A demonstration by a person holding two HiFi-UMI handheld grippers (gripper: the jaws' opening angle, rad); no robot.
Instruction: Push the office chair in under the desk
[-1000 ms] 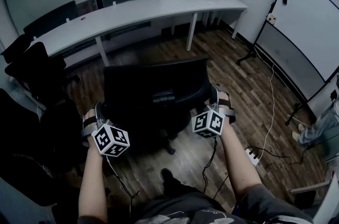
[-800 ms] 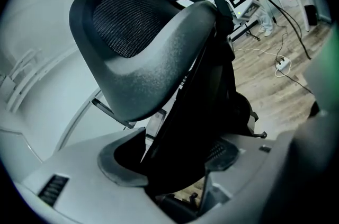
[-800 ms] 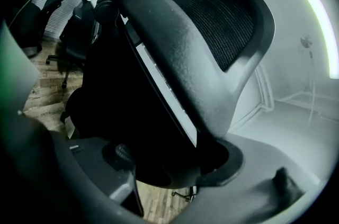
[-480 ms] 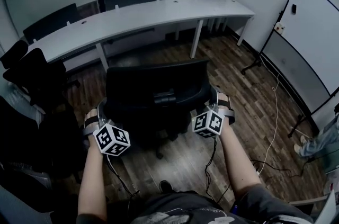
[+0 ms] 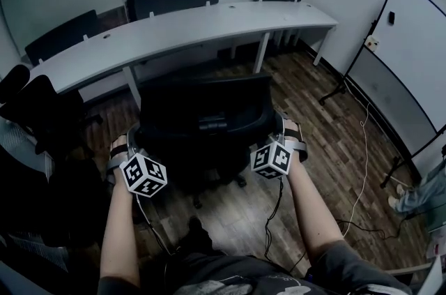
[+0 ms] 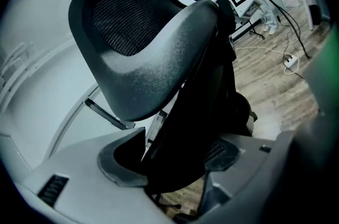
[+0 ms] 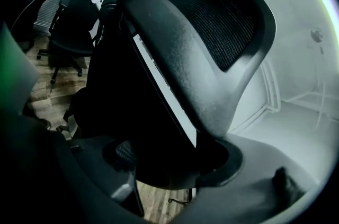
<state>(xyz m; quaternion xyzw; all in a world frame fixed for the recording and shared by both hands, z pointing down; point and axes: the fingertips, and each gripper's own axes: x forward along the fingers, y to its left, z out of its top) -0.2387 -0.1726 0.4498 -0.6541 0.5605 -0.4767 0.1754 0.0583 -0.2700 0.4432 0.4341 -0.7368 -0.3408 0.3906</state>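
Clamping the left tool (image 5: 134,144) and right tool (image 5: 280,131) on the office chair (image 5: 202,112) backrest sides, we push evenly, straight toward the far worktop (image 5: 181,25).

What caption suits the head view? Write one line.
The left gripper and right gripper grip the office chair before the curved desk.
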